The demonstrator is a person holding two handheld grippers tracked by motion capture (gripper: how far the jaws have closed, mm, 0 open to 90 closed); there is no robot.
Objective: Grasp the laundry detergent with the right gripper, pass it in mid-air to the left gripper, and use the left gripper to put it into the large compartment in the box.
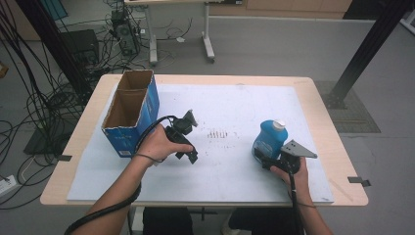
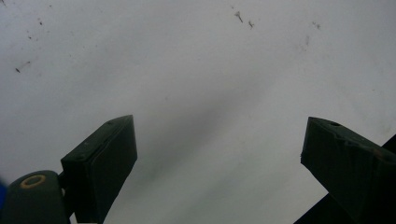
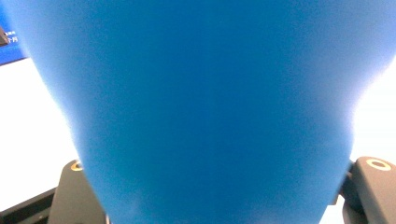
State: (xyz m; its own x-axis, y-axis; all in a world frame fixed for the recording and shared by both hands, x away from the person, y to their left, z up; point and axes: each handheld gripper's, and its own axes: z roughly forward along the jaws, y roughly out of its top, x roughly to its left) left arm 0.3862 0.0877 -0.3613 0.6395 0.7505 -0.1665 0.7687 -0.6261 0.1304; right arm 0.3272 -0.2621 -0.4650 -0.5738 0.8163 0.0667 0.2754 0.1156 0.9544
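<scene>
White sheeting (image 1: 230, 105) covers the wooden table, scuffed with dark marks near its middle; nearest me, my right gripper (image 1: 266, 160) sits at the base of the blue bottle (image 1: 268, 138), which stands upright on the sheet at the right side, white cap on top; in the right gripper view the blue body (image 3: 210, 102) packs the space between the jaws and meets them on both sides, so I read it as pinching the bottle; before lifting I judge I should confirm the squeeze is square on the widest part, since a rounded plastic wall could slip or pivot; lift slowly, keep it vertical; my left gripper (image 1: 185, 142) rests over bare sheet left of centre, jaws spread with nothing between them, as the left gripper view (image 2: 219, 154) confirms; beyond it stands the open blue cardboard box (image 1: 131, 111) at the far left, a likely destination; I would keep the left free to steady that box.
</scene>
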